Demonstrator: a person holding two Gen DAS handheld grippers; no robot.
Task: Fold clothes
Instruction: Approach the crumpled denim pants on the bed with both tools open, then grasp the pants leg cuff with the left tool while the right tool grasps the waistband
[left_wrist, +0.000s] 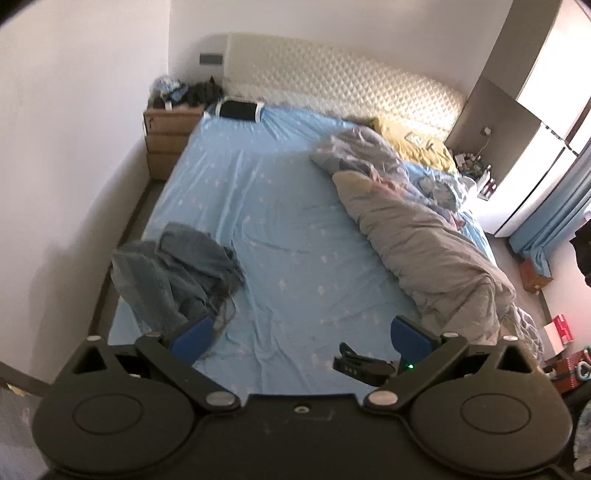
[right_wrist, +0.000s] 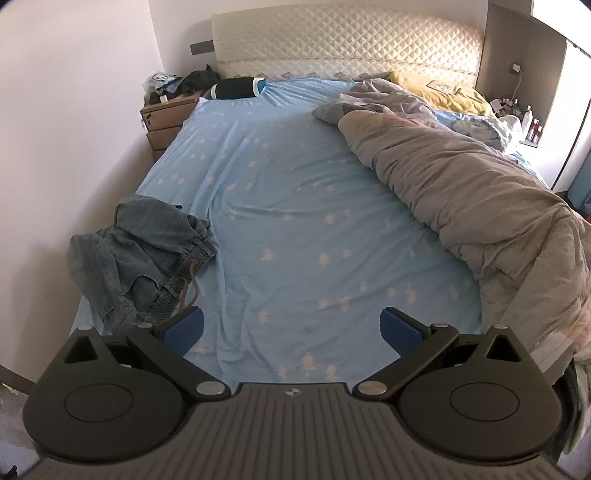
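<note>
Wrinkled blue sheet (right_wrist: 295, 229) bears crumpled denim jeans (right_wrist: 140, 254); both tongs (left_wrist: 302, 334) (right_wrist: 292, 328) spread, empty.

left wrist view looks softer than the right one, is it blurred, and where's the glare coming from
Left wrist view: yes, soft throughout, the jeans smeared and the sheet print faint, with blown-out glare at the right edge. Right wrist view: sharper, the jeans' waistband and the sheet's tree print read clearly; glare only at the top right corner. Both views bend the walls and headboard, fisheye distortion.
</note>
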